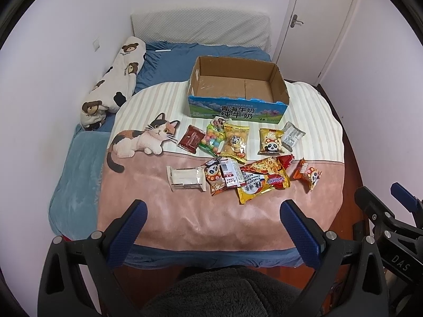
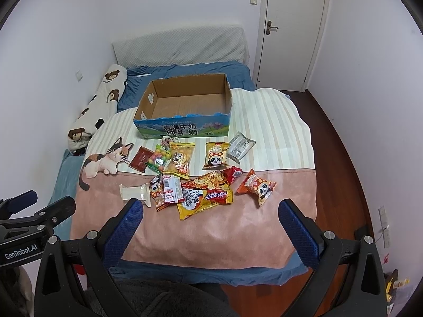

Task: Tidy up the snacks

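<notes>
1. Both tools hang above the foot of the bed [image 1: 79,174], well short of the snacks. The left hand-held gripper [image 1: 212,212] is spread wide with nothing in it, and the right hand-held gripper [image 2: 211,211] is likewise released and bare.
2. The snacks lie loose on the cat blanket [image 2: 201,227], in front of the cardboard box [image 2: 185,103], which stands open with nothing in it.
3. The step in hand looks like the 1st pick. Best to start with a lone packet, such as the orange panda packet [image 2: 257,186] for the right tool, since the noodle bag [image 2: 205,195] overlaps its neighbours.
4. Pinch a crimped edge, not the puffed middle, and lift clear of the box wall before letting go.
5. The left view shows the white wafer pack [image 1: 186,178] whole, while the right view half hides it behind a finger. Only the right view shows the floor beside the bed.
</notes>
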A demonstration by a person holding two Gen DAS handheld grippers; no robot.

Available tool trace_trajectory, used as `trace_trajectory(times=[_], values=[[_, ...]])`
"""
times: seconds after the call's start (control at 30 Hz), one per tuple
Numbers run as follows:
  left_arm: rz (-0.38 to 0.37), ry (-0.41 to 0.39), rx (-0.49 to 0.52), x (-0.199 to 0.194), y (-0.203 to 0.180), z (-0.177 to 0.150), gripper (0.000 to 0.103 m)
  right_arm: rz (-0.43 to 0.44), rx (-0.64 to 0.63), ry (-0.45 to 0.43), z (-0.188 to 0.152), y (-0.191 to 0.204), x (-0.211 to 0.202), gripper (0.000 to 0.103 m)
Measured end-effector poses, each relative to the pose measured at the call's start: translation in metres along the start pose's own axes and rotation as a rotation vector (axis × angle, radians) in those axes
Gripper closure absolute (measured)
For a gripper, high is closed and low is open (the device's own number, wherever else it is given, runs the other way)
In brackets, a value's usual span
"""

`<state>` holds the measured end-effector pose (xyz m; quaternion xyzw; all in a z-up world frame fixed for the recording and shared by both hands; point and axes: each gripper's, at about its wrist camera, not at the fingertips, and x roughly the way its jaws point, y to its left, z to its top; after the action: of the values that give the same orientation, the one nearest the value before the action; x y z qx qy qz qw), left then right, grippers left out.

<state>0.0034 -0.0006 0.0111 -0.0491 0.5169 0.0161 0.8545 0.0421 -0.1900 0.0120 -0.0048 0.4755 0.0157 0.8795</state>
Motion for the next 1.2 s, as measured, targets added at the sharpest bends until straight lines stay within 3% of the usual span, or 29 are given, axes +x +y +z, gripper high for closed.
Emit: trace_trajectory(times=[1.2], values=[[-0.008,-0.006,0.01,-0.0039,-0.0035,0.0035,0.0,0.01,-0.007,-0.006,0.0041,0.0023,-0.0015,0.0]])
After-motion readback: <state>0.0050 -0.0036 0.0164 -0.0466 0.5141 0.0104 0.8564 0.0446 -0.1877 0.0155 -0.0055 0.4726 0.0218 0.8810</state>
